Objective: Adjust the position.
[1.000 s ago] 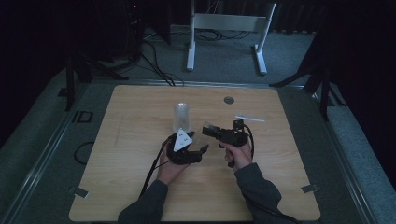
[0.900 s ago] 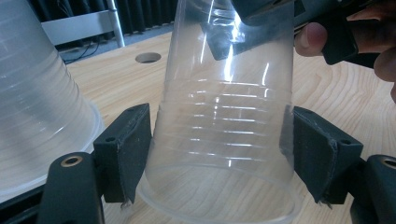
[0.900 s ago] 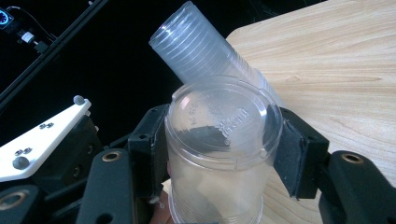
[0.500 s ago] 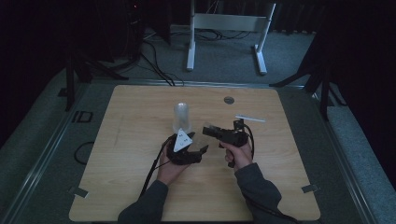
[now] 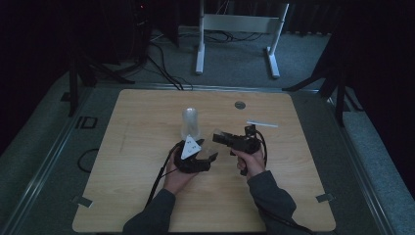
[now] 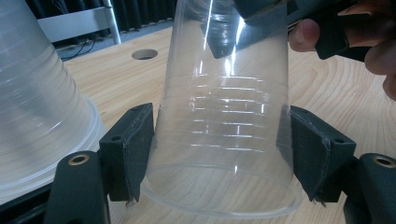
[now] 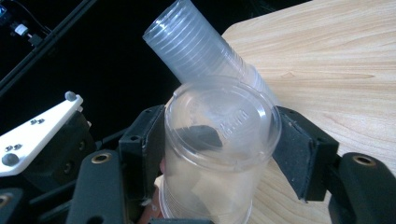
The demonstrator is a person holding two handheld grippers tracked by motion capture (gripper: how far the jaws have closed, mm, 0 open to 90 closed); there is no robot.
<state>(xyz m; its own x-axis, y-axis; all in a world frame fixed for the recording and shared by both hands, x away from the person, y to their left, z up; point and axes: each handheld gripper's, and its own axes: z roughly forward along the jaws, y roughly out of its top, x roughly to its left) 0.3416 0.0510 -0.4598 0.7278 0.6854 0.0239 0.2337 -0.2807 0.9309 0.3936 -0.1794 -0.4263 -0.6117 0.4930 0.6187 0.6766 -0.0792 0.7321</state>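
While both claws flank it — apparently touching — cup [image 6: 224, 140] stands.

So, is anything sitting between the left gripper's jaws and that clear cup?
Nothing visible. The clear cup stands rim-down right between the left gripper's jaws, which have just been closing; both pads meet its wall. The cup stack stands off to one side.

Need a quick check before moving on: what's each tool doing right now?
Left tool: just closing, shut on the clear cup.
Right tool: just opening, loose around that cup's base.
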